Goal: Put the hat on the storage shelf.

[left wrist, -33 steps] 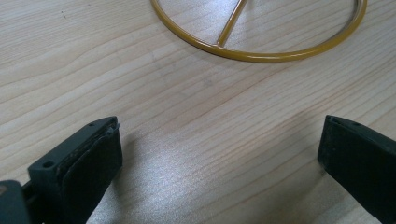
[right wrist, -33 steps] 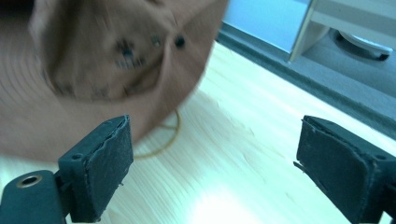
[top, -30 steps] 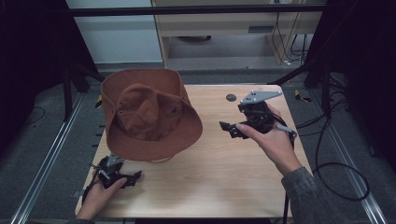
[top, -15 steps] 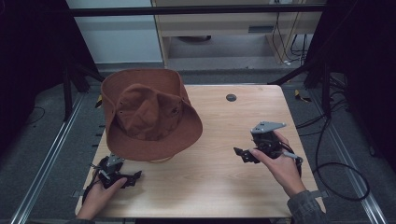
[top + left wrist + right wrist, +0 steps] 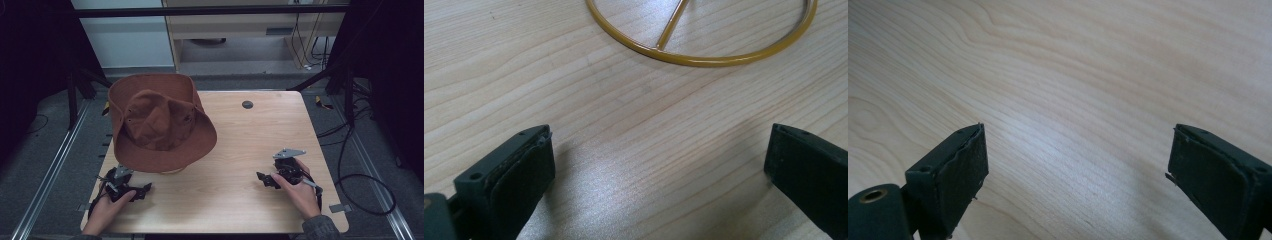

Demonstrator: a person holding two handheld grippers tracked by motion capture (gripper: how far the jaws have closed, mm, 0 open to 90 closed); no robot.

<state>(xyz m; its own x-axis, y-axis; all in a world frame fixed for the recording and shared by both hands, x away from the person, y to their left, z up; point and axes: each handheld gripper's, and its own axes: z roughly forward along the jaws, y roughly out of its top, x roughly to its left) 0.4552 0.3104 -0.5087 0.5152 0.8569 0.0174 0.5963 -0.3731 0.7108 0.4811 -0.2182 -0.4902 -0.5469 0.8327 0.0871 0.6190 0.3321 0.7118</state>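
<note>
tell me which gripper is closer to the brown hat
Left. The left gripper sits just below the brown hat, near its front brim; the right gripper is well off to the hat's right, across bare table.

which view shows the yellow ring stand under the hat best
The left gripper view: the yellow ring base lies bare on the wooden table with one spoke. In the high view the brown hat covers nearly all of it. The right gripper view looks at bare wood.

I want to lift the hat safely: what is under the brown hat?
Under the brown hat a yellow metal ring with one spoke lies on the wooden table, probably a stand's base. The hat covers everything above the ring, so its upper part cannot be seen.
</note>
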